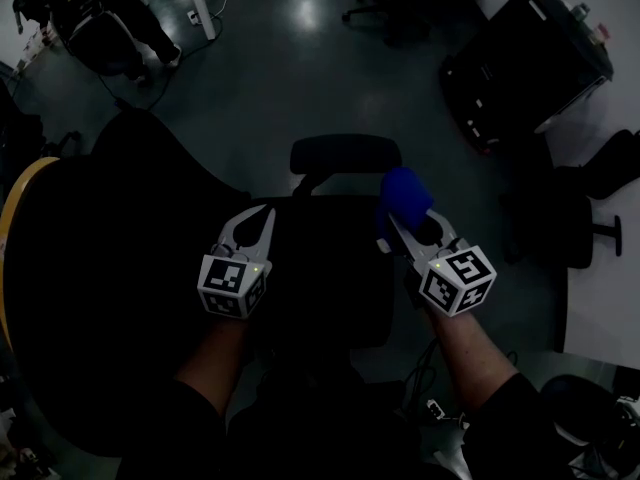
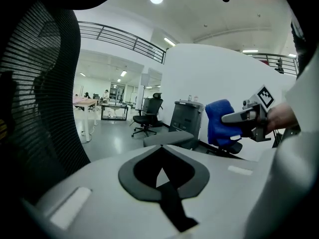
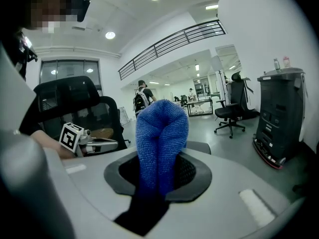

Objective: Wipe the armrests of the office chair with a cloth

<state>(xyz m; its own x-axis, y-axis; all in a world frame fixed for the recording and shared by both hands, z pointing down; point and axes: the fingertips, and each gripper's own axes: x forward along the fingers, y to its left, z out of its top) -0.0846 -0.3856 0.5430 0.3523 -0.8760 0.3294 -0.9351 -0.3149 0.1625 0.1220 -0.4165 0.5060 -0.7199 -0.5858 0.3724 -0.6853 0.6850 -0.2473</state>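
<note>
Cloth (image 1: 405,196) is sitting bunched and blue in the right gripper (image 1: 397,224), whose jaws are pinching its lower folds. The wad is standing up clear of the jaw tips, in the air and touching nothing else. Left gripper (image 1: 259,218) is hovering alongside with its jaws drawn together on nothing. Both are hanging over the office chair (image 1: 110,248), just short of a dark pad that I am taking for an armrest (image 1: 345,154), lying ahead of them.

Step, as I am reading it: approach, with wiping not yet begun on this pad. Next move is calling for lowering the cloth flat onto the pad top and dragging it along the length, pressing enough to keep the fabric from rolling. The free gripper could be steadying the chair, which is probably inclined to swivel.

Hard to read: head view is running very dark, so seat, back and armrest stem are merging into one black mass. Second armrest is not showing anywhere I can pick out. Whether this pad is the chair's left or right one, I am unable to say.
</note>
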